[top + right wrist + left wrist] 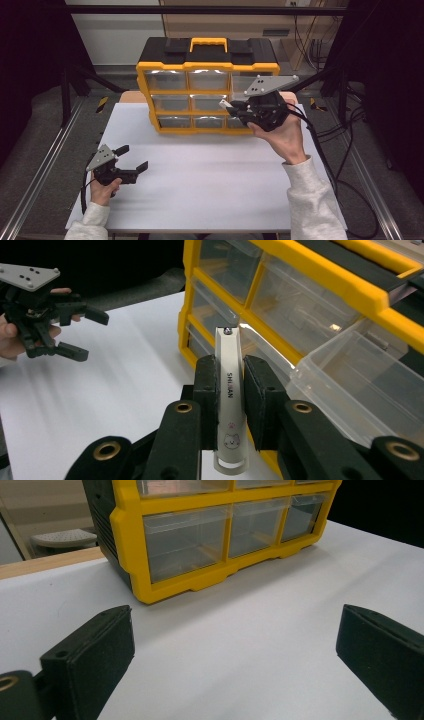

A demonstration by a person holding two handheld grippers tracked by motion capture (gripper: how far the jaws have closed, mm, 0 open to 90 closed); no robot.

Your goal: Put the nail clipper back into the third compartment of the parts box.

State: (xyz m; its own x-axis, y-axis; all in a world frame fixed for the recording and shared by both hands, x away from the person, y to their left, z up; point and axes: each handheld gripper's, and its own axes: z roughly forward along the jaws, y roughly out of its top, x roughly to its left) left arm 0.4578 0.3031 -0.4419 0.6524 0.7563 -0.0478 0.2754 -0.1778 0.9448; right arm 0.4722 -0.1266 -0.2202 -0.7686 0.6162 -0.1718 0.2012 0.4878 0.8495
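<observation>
A yellow and black drawer organizer (207,65) with clear drawers stands at the back of the white table (210,175). My right gripper (233,107) is raised in front of its right column, shut on a white nail clipper (228,390) that stands upright between the pads. In the right gripper view one clear drawer (350,385) is pulled out just right of the clipper, and the organizer frame (320,280) rises behind it. My left gripper (133,158) rests low at the table's left, open with nothing between its fingers; its own view looks at the organizer's (130,540) bottom drawers.
Cables (325,150) trail off the table's right side. Metal rails (45,165) run along both sides of the table. My left gripper (95,336) also appears far off in the right gripper view, in a hand.
</observation>
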